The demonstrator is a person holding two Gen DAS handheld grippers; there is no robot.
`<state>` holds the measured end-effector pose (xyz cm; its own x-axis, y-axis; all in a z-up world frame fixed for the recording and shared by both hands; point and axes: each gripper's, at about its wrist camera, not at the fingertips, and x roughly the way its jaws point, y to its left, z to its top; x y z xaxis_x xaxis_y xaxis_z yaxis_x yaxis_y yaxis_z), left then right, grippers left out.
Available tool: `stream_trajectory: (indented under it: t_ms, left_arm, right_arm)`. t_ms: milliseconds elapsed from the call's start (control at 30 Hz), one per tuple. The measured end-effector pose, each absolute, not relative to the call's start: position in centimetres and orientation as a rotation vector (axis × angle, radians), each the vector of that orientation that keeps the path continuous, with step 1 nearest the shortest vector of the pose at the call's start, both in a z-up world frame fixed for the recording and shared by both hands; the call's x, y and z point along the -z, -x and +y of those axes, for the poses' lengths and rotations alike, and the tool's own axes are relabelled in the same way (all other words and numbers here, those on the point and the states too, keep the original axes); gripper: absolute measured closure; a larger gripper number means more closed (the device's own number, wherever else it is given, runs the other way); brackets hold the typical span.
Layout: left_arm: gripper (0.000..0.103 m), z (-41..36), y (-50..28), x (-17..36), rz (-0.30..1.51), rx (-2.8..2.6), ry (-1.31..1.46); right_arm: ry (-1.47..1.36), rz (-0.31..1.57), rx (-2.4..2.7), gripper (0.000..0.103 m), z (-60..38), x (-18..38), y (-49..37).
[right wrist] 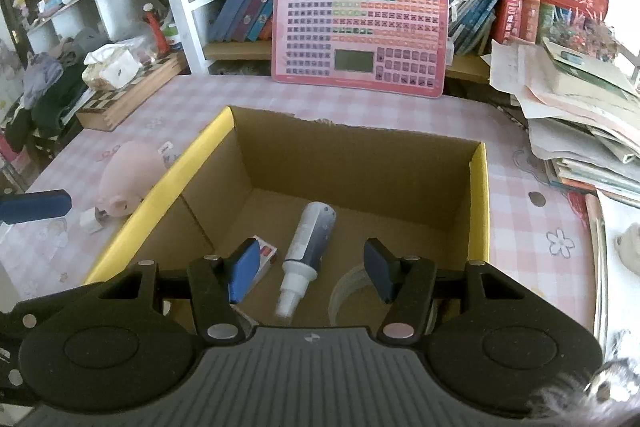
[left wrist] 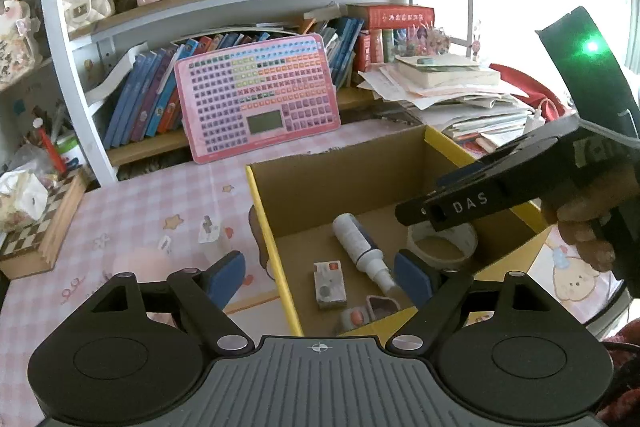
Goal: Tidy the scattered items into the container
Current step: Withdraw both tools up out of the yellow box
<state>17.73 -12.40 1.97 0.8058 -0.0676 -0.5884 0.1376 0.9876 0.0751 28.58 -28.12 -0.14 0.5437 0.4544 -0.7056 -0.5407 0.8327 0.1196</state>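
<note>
The cardboard box [right wrist: 360, 163] with yellow-edged flaps stands on the pink checked desk [right wrist: 192, 99]. Already inside it lie a white-and-blue spray bottle [right wrist: 308, 247], a small red-and-white carton [right wrist: 266, 255], a roll of clear tape [right wrist: 352, 291] and, visible only in the left wrist view, two small items against the near wall, too small to identify.

Still outside, on the desk to the left of the box, are a soft pink pig-shaped toy [right wrist: 124, 183], a white plug adapter [left wrist: 208, 231] and a small white tag-like piece [left wrist: 164, 243].

The left tool [left wrist: 320, 281] hangs over the left wall of the box with its jaws spread wide and nothing between them. The right tool [right wrist: 310, 269] hangs over the box interior; its jaws are parted and empty, the bottle lying below and beyond the gap, not touched.

Handling notes, by judgement:
- Pig toy: appears light, squashy and rounded. Grip across the middle of the body; the material should yield, so a full closure is likely needed. Low risk of damage.
- Plug adapter: rigid, smooth plastic, liable to slip. Grip on the flat sides of the body, not on the prongs.
- Tag-like piece: thin and flat on the cloth, the hardest to pinch; approach steeply and close on its edges.
</note>
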Motion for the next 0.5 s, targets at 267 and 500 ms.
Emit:
stream_trajectory:
  t_ms: [267,500]
  left_arm:
    - [0.018,-11.8,-16.5,-1.9,0.600,0.158,-0.108]
    - [0.018,-10.5,-15.1,-2.0,0.577,0.204,-0.101]
  right_arm:
    - [0.112,0.780,-0.543,0.048,-28.5,-0.5,-26.2]
    - [0.098,0.768,-0.477,0.048,-28.2,-1.0,-23.8]
